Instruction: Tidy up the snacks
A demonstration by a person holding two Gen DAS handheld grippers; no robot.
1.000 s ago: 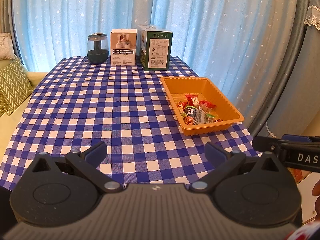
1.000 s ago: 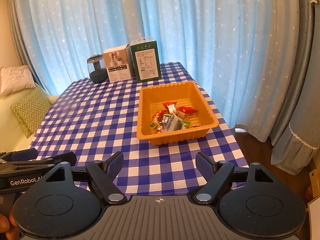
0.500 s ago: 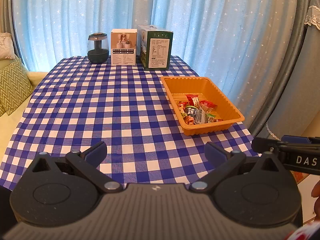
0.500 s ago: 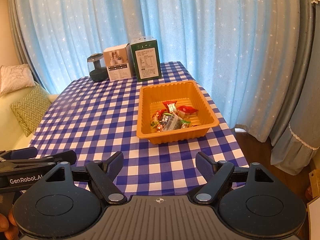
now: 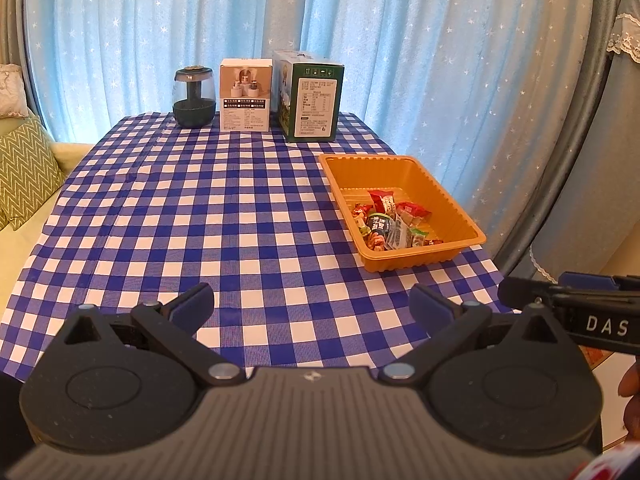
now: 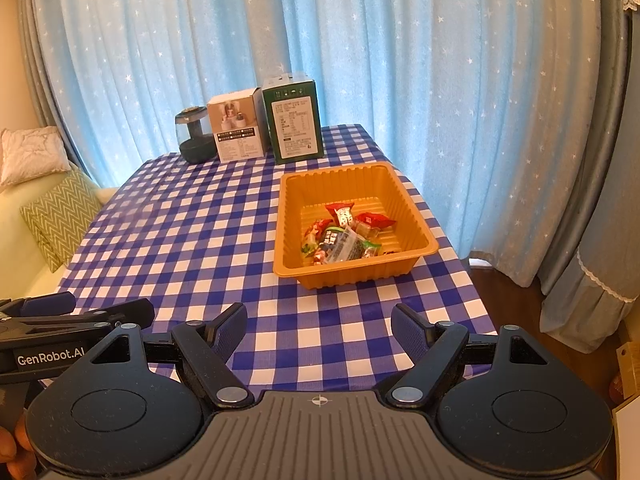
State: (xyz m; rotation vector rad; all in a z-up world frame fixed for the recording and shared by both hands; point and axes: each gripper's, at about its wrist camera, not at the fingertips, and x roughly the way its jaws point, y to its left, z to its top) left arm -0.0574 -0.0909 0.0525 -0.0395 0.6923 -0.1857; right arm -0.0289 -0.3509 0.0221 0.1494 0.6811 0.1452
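An orange plastic tray (image 5: 460,224) (image 6: 416,216) sits on the right side of the blue checked table. Several wrapped snacks (image 5: 390,224) (image 6: 344,236) lie heaped in its near half. My left gripper (image 5: 312,308) is open and empty, held above the table's near edge, left of the tray. My right gripper (image 6: 318,330) is open and empty, above the near edge in front of the tray. Each gripper shows at the edge of the other's view, the right one in the left wrist view (image 5: 568,304) and the left one in the right wrist view (image 6: 76,316).
At the table's far edge stand a dark glass jar (image 5: 193,97) (image 6: 195,140), a white box (image 5: 245,95) (image 6: 238,128) and a green box (image 5: 312,98) (image 6: 294,118). Blue curtains hang behind. A sofa with cushions (image 5: 24,164) (image 6: 60,216) lies left. The floor drops away right of the table.
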